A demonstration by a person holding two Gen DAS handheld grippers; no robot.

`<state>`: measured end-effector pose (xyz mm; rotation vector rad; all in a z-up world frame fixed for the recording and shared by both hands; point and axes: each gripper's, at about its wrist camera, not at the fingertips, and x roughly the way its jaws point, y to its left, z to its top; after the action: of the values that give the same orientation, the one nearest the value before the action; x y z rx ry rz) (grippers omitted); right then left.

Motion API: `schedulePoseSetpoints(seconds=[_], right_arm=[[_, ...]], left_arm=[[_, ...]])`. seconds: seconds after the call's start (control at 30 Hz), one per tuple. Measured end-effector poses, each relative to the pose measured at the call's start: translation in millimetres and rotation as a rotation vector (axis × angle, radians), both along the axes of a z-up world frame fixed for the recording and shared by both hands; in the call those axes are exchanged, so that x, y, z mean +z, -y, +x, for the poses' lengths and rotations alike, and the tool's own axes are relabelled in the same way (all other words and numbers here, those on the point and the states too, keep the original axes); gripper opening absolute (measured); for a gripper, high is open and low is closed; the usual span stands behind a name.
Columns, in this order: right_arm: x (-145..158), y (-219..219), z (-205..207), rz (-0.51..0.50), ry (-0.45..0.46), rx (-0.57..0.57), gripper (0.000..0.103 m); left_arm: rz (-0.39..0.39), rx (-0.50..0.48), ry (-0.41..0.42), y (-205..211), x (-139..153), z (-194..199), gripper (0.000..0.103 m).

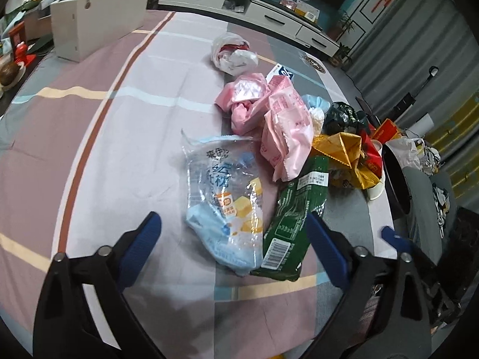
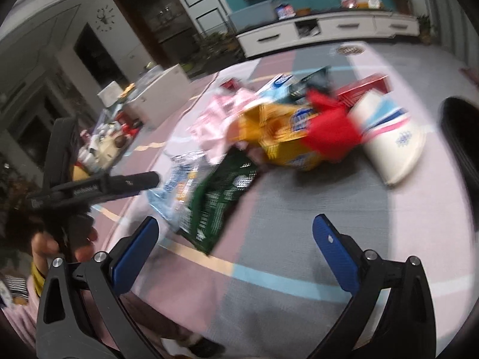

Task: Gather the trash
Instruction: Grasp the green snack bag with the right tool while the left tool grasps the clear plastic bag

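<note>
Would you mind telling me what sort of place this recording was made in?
Most likely a home living room. A long white TV cabinet with drawers runs along a teal wall, a wall clock hangs to one side, and the wrappers lie on a table under a striped cloth.

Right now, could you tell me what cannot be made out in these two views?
- Right wrist view: motion blur smears the print on the green packet and yellow bag.
- Left wrist view: the yellow bag and pink wrapper bury whatever lies beneath.
- Left wrist view: the black bin hides its contents behind its rim.
</note>
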<state>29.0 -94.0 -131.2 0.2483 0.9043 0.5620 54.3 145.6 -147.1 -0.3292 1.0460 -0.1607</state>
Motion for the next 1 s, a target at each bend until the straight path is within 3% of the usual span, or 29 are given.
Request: schedulePoseSetpoints(seconds=[0.17,0.27,0.4,0.6,0.73,1.0], right_arm=[[-18.7,-38.6,17.7,0.031,-0.047,0.047,0.092],[-27.0,-57.5,23.7,0.030,-0.054,0.057,0.086],[-45.1,-71.5,35.9,-0.011,-0.082,0.031,0.070],[-52.5,-63.8,39.6,-0.029,-0.095,-0.009,0.044],[-52.1,-47.3,32.4,-0.008,-0.110,-0.028,0.041],[-34.7,-23.7,5.8,0.012,-0.096,-0.004,0.040]], left_arm=[[-0.018,-0.011,-0.028,-0.1,-12.2,8.8,0.066],[-0.011,-0.012,-0.057,-1.8,-22.3,12.7,0.044],[-0.008,-0.015,-0.077,-2.8,-29.7,15.9,0.034],[-0.027,-0.005,-0.080,-7.5,-31.9,10.2,0.027],[-0.061,-0.032,-0.071,-5.9,-27.5,-3.0,0.025],[-0.039,-0.054,-0.005,-6.6,0.1,-37.6,0.024]])
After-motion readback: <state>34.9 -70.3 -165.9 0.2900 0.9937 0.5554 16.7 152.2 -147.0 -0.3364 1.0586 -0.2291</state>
